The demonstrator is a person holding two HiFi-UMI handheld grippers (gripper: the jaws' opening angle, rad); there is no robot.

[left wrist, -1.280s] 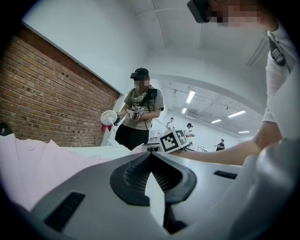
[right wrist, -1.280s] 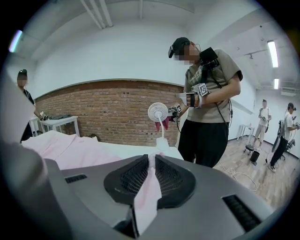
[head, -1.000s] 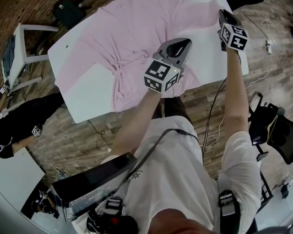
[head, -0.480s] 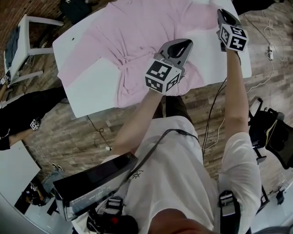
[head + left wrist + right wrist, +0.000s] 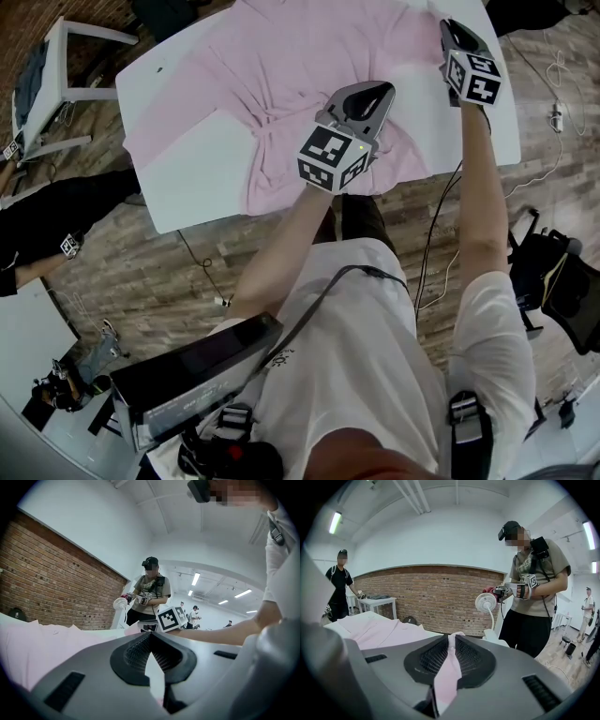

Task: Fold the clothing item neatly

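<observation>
Pink shirt (image 5: 281, 66) lies spread across the white desk (image 5: 187, 178), wrinkled toward the desk's near edge. Left gripper (image 5: 372, 94) is clenched on the shirt's hem by that near edge, with a pale strip of cloth between its pads. Right gripper (image 5: 448, 30) grasps a pink fold near the desk's right end.

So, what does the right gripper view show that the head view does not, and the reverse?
Only the right gripper view: a strip of the pink garment pinched in the right gripper, a white fan and a brick wall. Only the head view: the left gripper over the pink garment's near edge, and the wooden floor. Both: the pink garment spread on the white table.
</observation>
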